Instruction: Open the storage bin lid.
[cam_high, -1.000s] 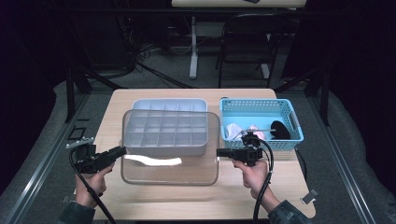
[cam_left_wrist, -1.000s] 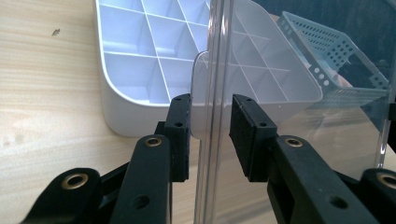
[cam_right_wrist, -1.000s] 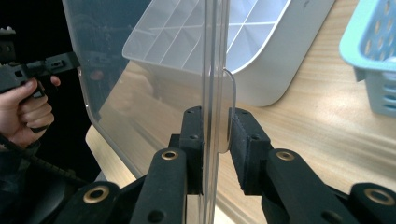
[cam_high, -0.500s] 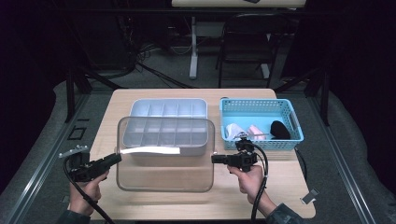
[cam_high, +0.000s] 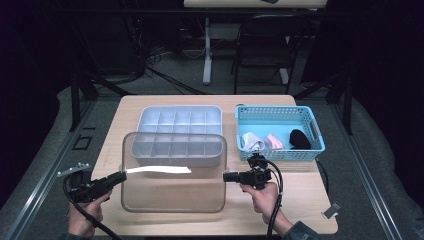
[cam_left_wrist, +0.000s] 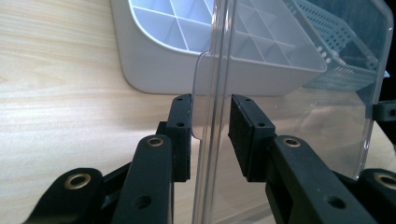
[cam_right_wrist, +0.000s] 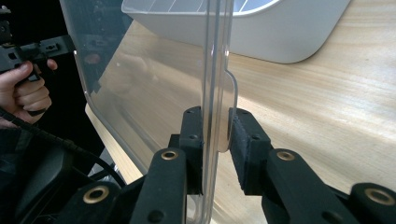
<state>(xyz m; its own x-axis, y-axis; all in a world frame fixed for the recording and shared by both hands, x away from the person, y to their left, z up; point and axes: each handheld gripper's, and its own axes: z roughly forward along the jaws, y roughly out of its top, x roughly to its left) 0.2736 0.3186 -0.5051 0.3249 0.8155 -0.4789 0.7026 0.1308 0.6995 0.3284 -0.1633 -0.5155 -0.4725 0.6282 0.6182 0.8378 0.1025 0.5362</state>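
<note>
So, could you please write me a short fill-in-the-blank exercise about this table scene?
1. Both grippers hold the clear plastic lid by its ____ tabs.
2. The white compartment tray behind the lid holds ____.
3. The black item lies in the ____ plastic basket.
4. The basket stands to the tray's ____ in the high view.

Missing words: side; nothing; blue; right
</note>
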